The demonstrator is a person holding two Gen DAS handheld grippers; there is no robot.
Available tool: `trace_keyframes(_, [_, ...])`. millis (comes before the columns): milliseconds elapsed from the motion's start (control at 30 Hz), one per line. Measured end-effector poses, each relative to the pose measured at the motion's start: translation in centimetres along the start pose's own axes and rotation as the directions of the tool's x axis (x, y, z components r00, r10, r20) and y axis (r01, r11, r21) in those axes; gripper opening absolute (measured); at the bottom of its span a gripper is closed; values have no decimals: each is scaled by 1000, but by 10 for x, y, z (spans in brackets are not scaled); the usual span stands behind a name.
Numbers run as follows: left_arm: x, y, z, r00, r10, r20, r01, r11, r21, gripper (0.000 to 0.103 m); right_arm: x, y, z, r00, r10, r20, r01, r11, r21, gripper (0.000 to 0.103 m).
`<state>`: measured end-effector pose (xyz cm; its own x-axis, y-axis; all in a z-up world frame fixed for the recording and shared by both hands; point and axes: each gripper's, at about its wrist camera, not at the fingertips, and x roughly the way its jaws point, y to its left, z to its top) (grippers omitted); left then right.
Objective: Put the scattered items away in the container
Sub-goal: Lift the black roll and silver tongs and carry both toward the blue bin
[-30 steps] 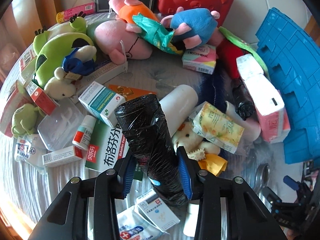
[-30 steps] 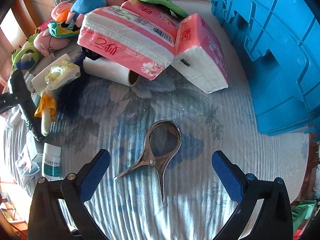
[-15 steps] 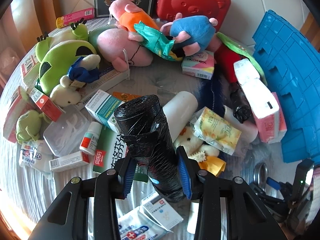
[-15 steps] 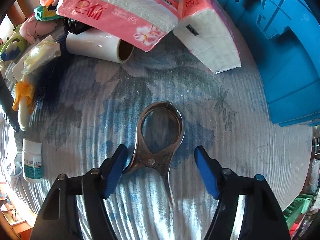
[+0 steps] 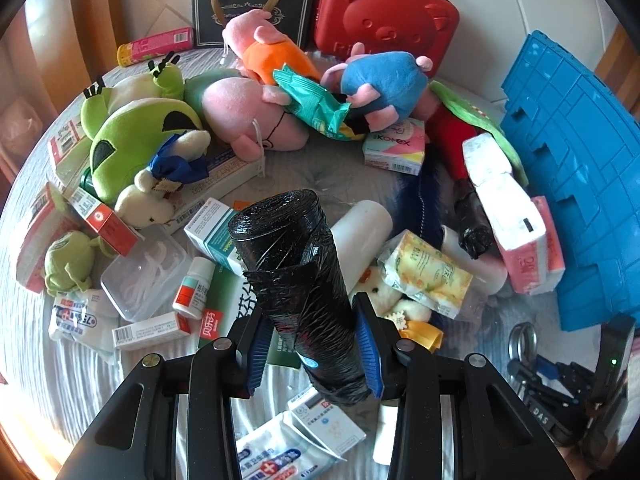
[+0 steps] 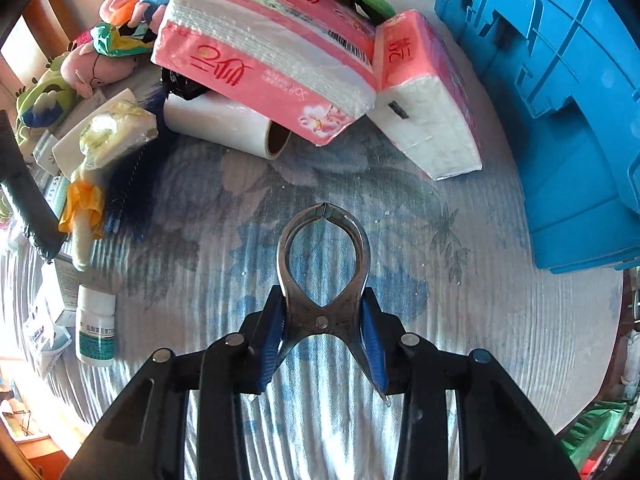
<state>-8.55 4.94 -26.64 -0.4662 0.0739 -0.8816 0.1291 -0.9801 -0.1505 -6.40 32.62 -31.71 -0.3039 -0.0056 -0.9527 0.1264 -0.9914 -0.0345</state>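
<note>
In the left wrist view my left gripper (image 5: 314,340) is shut on a roll of black bin bags (image 5: 296,280), which stands up between the blue pads above the cluttered bed. In the right wrist view my right gripper (image 6: 324,328) is shut on a steel pincer tool (image 6: 322,264), gripped at its pivot, its loop-shaped head pointing away over the cloth. The blue crate (image 6: 560,100) stands to the right of it. The same blue crate (image 5: 576,168) fills the right edge of the left wrist view, where the right gripper (image 5: 560,384) shows low at the right.
Soft toys (image 5: 256,120), medicine boxes (image 5: 216,236), a red case (image 5: 384,16) and a clear tub (image 5: 144,276) crowd the bed. Pink tissue packs (image 6: 264,64), a white roll (image 6: 224,124) and a white bottle (image 6: 96,324) lie around the pincer tool.
My right gripper has shut on the steel pincer tool, which lay loose on the cloth a second ago, and turned it straight. The left gripper still holds the black roll, hardly moved.
</note>
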Motion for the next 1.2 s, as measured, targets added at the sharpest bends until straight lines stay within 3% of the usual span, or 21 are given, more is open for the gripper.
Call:
trace_keyframes(200, [-16, 0, 6, 1000, -5, 26, 5, 1000, -6, 38, -29, 0, -1, 999, 11, 43, -11, 1000, -1, 36])
trace_keyframes(433, [-41, 2, 13, 998, -7, 64, 8, 1000, -12, 38, -56, 5, 30, 993, 30, 112, -29, 1000, -9, 36])
trace_keyframes(667, [-73, 3, 23, 992, 2, 127, -1, 1000, -9, 38, -91, 9, 39, 982, 48, 185, -43, 998, -35, 36])
trace_keyframes(1200, [-148, -8, 41, 970, 6, 241, -7, 1000, 3, 38, -177, 3, 67, 935, 72, 347, -43, 995, -90, 36])
